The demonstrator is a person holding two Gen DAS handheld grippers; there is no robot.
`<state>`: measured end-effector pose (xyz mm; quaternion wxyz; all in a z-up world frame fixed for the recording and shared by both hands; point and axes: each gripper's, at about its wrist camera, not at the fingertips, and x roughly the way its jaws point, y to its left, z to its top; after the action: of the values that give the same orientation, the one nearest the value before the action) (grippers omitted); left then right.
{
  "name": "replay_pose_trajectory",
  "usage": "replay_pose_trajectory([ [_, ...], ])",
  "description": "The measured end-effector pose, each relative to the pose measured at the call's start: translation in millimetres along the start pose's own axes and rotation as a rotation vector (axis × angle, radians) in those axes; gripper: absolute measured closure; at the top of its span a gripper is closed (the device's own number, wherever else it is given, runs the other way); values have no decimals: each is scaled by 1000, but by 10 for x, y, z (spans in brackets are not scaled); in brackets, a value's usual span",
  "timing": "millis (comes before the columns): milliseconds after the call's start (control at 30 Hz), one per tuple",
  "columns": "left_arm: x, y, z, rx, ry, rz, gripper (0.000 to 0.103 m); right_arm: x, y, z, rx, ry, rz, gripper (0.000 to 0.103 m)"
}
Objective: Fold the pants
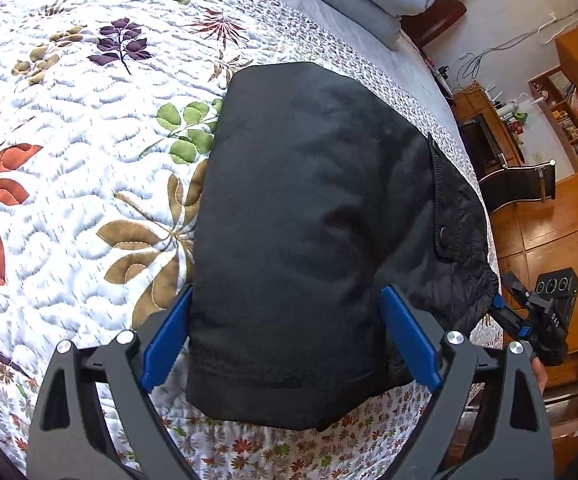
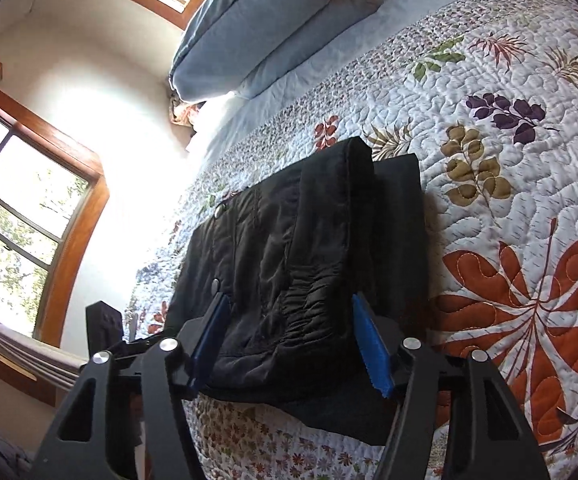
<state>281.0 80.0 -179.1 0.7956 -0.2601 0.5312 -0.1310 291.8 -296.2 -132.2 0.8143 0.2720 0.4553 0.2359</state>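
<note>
- Pants [image 1: 313,240]: black, folded into a compact stack, lying on the quilt [image 1: 69,152] near the bed's edge. A flap with a snap faces the right side in the left wrist view.
- Left gripper [image 1: 289,340]: jaws spread wide, blue pads on either side of the stack's near end. The pads stand at the cloth's flanks and do not pinch it.
- Right gripper [image 2: 293,340]: jaws partly apart over the gathered waistband end of the pants [image 2: 289,264]. The pads appear to stand clear of the cloth, though the dark fabric makes contact hard to judge.
- The right gripper [image 1: 537,312] shows in the left wrist view at the stack's far right corner, with part of a hand [image 1: 539,372] behind it.
- Quilt: white, stitched, with leaf prints in orange, brown, green and purple.
- Pillows [image 2: 257,28]: pale blue, stacked at the head of the bed, well apart from the pants.
- Windows [image 2: 29,216]: wood-framed, beside the bed.
- Shelves [image 1: 569,116]: wooden, across the room.
</note>
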Motion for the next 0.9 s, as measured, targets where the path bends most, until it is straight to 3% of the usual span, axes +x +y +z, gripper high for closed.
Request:
replay_pose_trajectory([
  [33,1,-8,3,4,4,7,12,23,9,-26,-22,0,-32,56],
  [67,0,-15,5,7,6,12,12,24,23,-45,-44,-1,-61,67],
  [200,12,-113,20,22,6,26,11,-96,-23,-130,-48,-21,-28,78],
  [567,69,-282,18,48,-1,57,7,-154,-174,-205,20,-39,13,79],
  [633,55,-311,27,51,-4,63,8,-192,-185,-201,42,-38,36,75],
  [700,26,-354,46,73,-25,94,8,-258,-197,-190,57,-44,45,41],
  [800,-57,-496,83,169,-82,150,7,-356,-193,-151,43,-57,35,35],
  [833,-81,-549,99,200,-98,159,7,-363,-213,-129,45,-53,20,22],
  [900,-100,-631,154,246,-110,165,7,-344,-282,-82,66,-43,17,18],
])
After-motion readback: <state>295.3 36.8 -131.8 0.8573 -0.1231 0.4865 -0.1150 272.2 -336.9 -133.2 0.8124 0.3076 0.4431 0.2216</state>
